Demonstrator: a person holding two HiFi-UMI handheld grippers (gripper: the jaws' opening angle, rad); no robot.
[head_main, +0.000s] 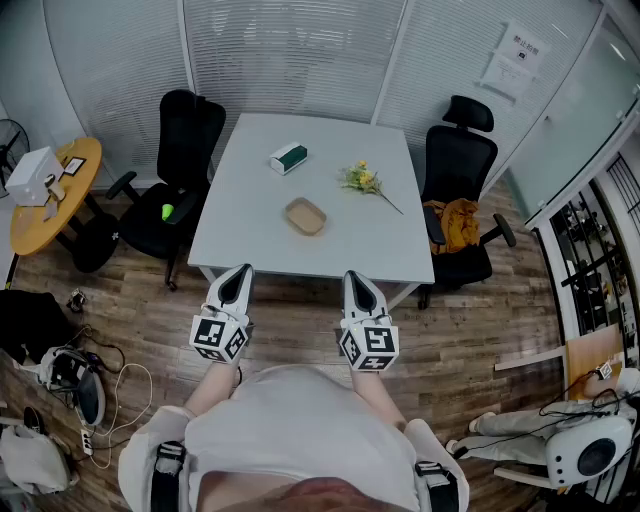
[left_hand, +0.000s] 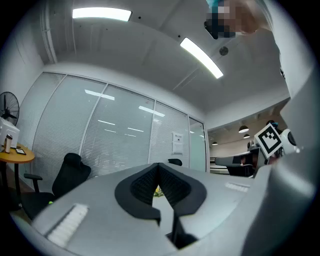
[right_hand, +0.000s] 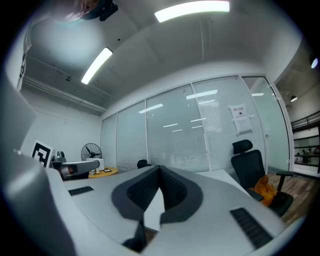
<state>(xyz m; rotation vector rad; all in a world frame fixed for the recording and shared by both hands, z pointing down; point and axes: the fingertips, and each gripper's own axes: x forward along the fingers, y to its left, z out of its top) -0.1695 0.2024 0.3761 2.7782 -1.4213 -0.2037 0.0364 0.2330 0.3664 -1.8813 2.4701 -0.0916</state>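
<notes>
The white table (head_main: 250, 230) stands just ahead of me, and my left gripper (head_main: 240, 272) and right gripper (head_main: 356, 277) hang short of its near edge, each with jaws pressed together on nothing. Nearest lies the tan tray (head_main: 305, 216), then the flowers (head_main: 364, 180) and the green-and-white box (head_main: 288, 158) beyond. By my reckoning all are untouched, none picked up yet.

Right gripper (right_hand: 159, 168) jaws together, empty; white table (right_hand: 220, 175) beyond, black chair (right_hand: 248, 162) right.
</notes>
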